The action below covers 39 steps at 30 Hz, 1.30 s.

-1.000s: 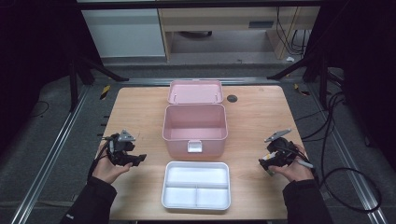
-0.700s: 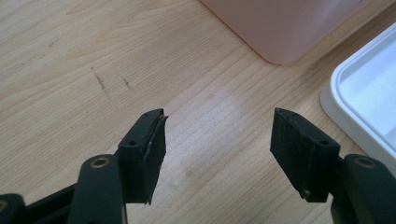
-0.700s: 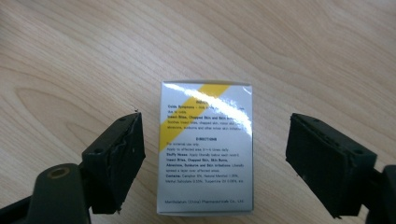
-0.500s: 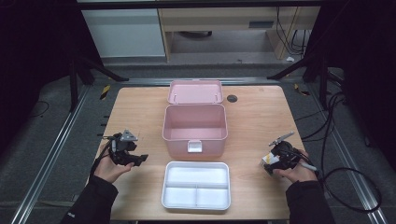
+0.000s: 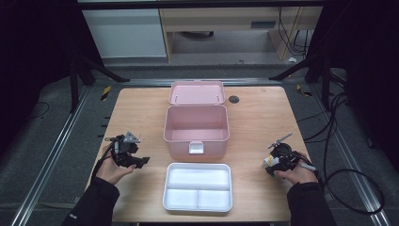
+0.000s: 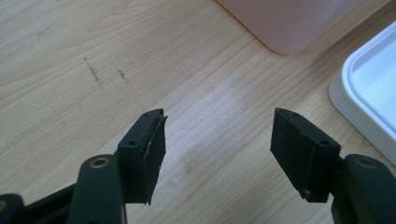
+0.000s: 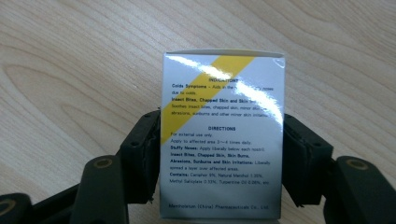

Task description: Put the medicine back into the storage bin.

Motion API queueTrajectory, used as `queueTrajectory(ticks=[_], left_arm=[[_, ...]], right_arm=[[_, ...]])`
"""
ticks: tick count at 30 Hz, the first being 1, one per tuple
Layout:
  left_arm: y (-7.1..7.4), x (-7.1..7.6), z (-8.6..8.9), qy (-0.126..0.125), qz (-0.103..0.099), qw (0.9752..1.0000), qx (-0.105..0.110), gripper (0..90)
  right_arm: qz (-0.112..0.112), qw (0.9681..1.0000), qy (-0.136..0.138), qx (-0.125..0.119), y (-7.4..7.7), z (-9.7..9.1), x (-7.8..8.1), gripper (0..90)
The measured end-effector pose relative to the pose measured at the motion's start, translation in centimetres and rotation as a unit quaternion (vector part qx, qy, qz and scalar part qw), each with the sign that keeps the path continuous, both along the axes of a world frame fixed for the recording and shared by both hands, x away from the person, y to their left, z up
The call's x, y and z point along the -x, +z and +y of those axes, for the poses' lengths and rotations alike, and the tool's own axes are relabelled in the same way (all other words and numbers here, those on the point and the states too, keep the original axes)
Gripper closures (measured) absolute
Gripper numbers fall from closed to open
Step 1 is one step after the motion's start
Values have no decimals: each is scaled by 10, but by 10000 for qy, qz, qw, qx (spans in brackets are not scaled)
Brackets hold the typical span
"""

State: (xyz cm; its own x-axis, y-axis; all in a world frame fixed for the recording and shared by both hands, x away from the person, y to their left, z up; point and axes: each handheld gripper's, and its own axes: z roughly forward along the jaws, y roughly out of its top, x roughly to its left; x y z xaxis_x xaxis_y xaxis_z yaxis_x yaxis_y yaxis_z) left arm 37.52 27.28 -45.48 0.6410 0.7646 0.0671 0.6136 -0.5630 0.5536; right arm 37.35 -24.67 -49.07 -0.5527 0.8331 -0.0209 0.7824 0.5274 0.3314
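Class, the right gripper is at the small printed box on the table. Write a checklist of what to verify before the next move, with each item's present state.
1. Small printed box sits between the right gripper pads: ok; the jaws have just been closing on it.
2. Pads pressing firmly on both sides: cannot tell.
3. Pink bin open, lid lying behind it: ok.
4. Bin interior free to receive the box: ok.
5. White divided tray lies off the straight path to the bin: ok.
6. Left gripper open, holding nothing, away from the bin: ok.
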Motion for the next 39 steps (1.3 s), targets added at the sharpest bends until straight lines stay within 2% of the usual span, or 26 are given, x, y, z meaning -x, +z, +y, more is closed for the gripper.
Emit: queueTrajectory(ticks=[5,11,16,24,26,30,39], left_arm=[[-3,-1,1,4,46,10000,-30,353],[-3,-1,2,26,67,10000,-30,354],[-3,-2,3,21,80,9999,-62,355],[-5,-2,3,31,140,9999,-67,355],[-5,-3,4,42,139,9999,-80,355],[-4,-3,6,71,117,9999,-57,355],[-3,-3,8,46,124,9999,-70,358]], right_arm=[[107,9999,22,9,-1,1,-3,426],[134,9999,35,50,-1,2,-5,450],[150,9998,91,-34,6,5,-7,452],[-17,9997,150,-185,34,8,-13,452],[-121,9995,157,-246,43,9,-16,452],[-177,9990,169,-362,62,12,-22,452],[-392,9977,386,-404,106,27,-39,452]])
